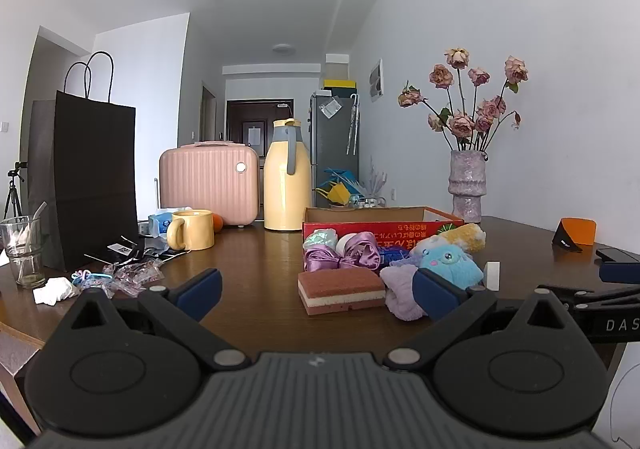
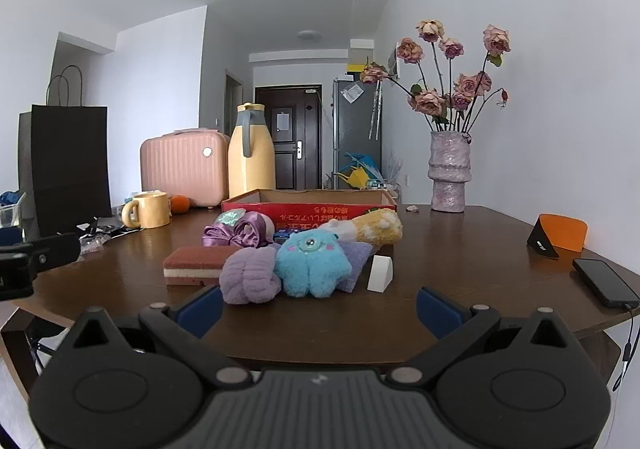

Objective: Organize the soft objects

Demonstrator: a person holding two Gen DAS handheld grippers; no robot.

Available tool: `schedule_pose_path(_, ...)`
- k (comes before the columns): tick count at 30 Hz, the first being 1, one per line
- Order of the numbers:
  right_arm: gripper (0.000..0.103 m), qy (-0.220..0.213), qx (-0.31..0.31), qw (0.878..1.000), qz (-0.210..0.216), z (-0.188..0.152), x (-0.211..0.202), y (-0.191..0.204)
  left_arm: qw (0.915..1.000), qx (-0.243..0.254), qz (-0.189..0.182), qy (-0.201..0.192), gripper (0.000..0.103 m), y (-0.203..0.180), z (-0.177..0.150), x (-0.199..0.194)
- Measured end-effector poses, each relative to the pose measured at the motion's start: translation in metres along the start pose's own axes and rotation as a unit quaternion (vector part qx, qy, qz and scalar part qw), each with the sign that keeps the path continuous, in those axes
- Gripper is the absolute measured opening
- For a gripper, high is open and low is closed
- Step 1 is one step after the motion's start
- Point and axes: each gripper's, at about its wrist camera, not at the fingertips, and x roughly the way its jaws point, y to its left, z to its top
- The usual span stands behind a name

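Two grippers are hovering at the near edge of the dark wooden table (image 2: 460,249), and you are holding both with jaws spread wide and nothing between them: the left gripper (image 1: 318,291) and the right gripper (image 2: 320,307). The soft things are lying bunched just ahead of you, in front of the red cardboard box (image 2: 308,205): a brown sponge (image 2: 192,265), a lilac towel roll (image 2: 248,279), a blue plush monster (image 2: 312,265), a purple satin bow (image 2: 236,231) and a yellow plush (image 2: 380,227).
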Motion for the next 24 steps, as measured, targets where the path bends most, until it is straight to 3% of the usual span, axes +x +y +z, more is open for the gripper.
schedule_pose_path(24, 0.103, 0.009, 0.003, 1.0, -0.006, -0.0021, 0.0031, -0.0005, 1.0, 0.0, 0.002, 0.007, 0.103, 0.0, -0.0006, 0.0015)
